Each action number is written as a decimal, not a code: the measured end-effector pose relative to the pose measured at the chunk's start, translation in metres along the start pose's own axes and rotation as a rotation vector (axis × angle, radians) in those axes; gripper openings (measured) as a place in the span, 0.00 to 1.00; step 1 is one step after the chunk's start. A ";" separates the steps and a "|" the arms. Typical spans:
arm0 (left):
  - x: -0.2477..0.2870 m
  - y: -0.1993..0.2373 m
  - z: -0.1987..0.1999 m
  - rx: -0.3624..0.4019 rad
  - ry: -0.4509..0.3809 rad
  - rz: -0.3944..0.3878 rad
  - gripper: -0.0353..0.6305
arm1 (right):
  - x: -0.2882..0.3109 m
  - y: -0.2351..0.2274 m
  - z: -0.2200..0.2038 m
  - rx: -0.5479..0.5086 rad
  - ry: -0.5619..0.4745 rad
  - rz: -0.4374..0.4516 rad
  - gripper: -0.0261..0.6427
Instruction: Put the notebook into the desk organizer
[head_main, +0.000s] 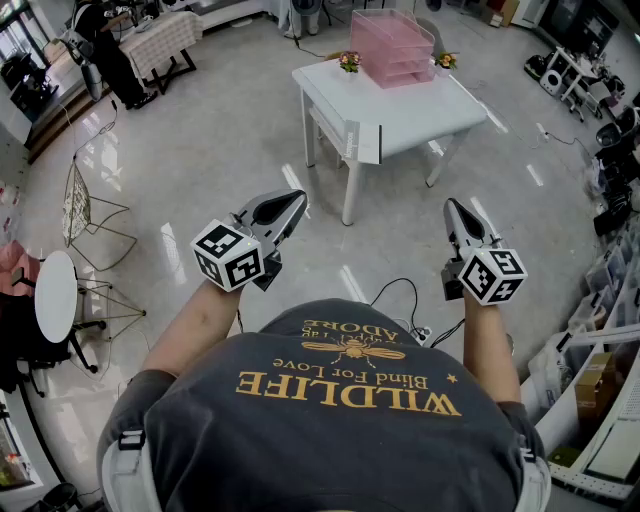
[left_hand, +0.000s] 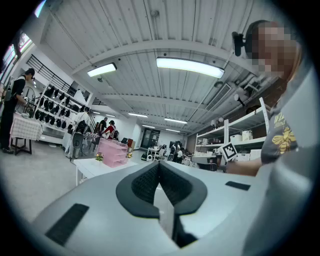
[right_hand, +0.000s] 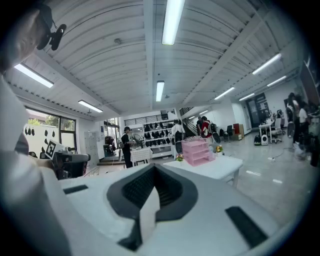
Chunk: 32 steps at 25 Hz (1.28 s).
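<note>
Jaws of the left hand-held gripper (head_main: 296, 199) and the right hand-held gripper (head_main: 451, 206) are clenched on nothing, well short of the white rectangular surface (head_main: 400, 118); a pink plastic tiered desk organizer (head_main: 392, 48) stands at its far edge.

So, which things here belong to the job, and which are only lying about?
Job: pink desk organizer, white table under it, left tool, right tool, both shut, empty. No notebook visible.
Lying about: small flowers, round side table, wire chair.
</note>
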<state>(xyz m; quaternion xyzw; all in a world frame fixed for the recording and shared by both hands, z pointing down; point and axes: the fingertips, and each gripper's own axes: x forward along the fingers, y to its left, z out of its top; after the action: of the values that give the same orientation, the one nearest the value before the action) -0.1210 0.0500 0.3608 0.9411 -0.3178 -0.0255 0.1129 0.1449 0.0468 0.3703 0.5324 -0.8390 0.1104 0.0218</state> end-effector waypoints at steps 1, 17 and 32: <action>0.001 -0.001 0.000 0.000 0.000 -0.001 0.05 | 0.000 -0.001 0.000 -0.001 0.000 0.000 0.03; 0.031 -0.017 0.001 0.008 -0.003 -0.002 0.05 | -0.003 -0.025 0.012 -0.029 -0.006 0.028 0.03; 0.055 -0.067 0.003 0.038 -0.017 0.066 0.05 | -0.021 -0.049 0.027 -0.048 -0.041 0.177 0.55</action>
<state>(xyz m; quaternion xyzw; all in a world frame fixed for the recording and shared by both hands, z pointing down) -0.0381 0.0678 0.3439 0.9318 -0.3500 -0.0240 0.0930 0.2007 0.0400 0.3487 0.4578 -0.8854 0.0808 0.0075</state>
